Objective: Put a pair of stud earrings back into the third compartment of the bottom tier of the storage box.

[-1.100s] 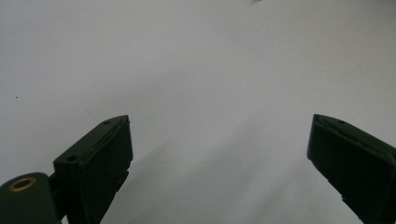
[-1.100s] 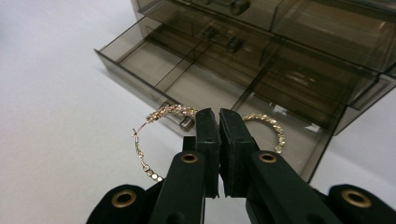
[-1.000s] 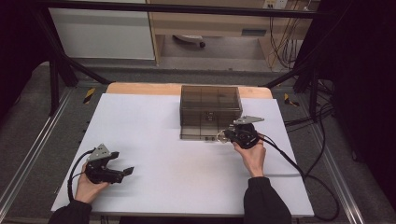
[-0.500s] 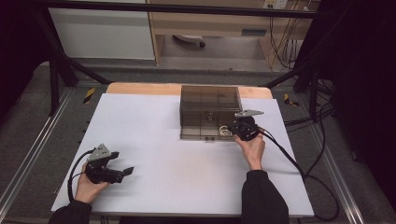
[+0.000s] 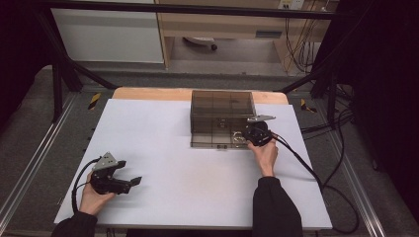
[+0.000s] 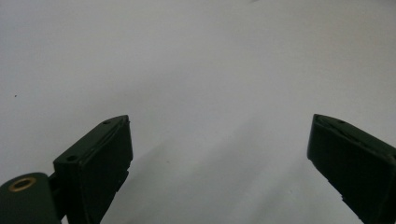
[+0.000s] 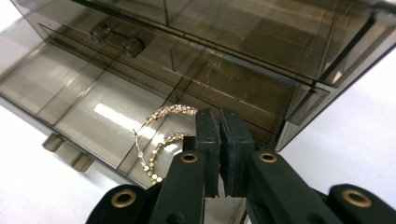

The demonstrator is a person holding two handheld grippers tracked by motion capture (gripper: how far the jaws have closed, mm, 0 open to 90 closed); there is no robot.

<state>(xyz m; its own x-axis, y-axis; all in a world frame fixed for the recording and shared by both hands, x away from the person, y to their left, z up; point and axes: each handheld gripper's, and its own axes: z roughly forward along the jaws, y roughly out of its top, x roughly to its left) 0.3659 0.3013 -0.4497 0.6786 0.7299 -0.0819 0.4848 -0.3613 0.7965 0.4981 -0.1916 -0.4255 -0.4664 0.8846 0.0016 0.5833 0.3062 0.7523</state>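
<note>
In the high view, the right gripper (image 5: 245,137) is seen at the right front corner of the smoked transparent plastic drawer box (image 5: 222,106), where a second ago it was held slightly nearer the person and just off that corner; it has since been carried forward and a little down, so that its tip now lies over the pulled-out lower drawer (image 5: 217,138). The left gripper (image 5: 134,181) has been kept where it was, resting low on the white table top (image 5: 173,187) at the near left, well apart from the box. In the left gripper view, the two black jaws are seen spread wide with nothing but bare white surface between them. In the right gripper view, the jaws are pressed together, and the gold beaded chain bracelet (image 7: 159,140) is seen looped in the right front compartment of the open drawer, one end running to the closed tips, so it appears to be pinched there, though the contact itself is hidden. The bracelet is judged to be on the point of being laid into the compartment, with only the release left.
</note>
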